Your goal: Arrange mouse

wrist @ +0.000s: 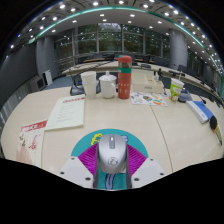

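- Pale, cream-coloured table [150,120] fills the middle of the frame, inside a large office-like hall with glass walls and a ring of ceiling lights across the top.
- At the bottom centre, a grey mouse [111,153] lies on a round mat with a teal rim and a magenta middle [134,152], its front end pointing away from the camera.
- The gripper [110,172] sits at the bottom edge; its two white fingers [73,172] are spread apart, one at each side of the mouse's rear half.
- Whether the fingers actually touch the mouse's sides cannot be told; the mouse rests on the mat between them.
- Left of the mat, at the lower left of the frame, lies a red-and-white booklet [29,136], with a larger white sheet or book [66,113] just beyond it.
- Higher up, near the frame's centre, a white mug [107,86] stands just beside a tall red bottle [124,78], and another white cup [88,84] stands to the mug's left.
- To the upper right of the mat sit small mixed items [150,98] and a green-topped container [176,90]; details there are too small to tell.
- At the right of the frame, a blue-and-white object [203,110] lies on the table.
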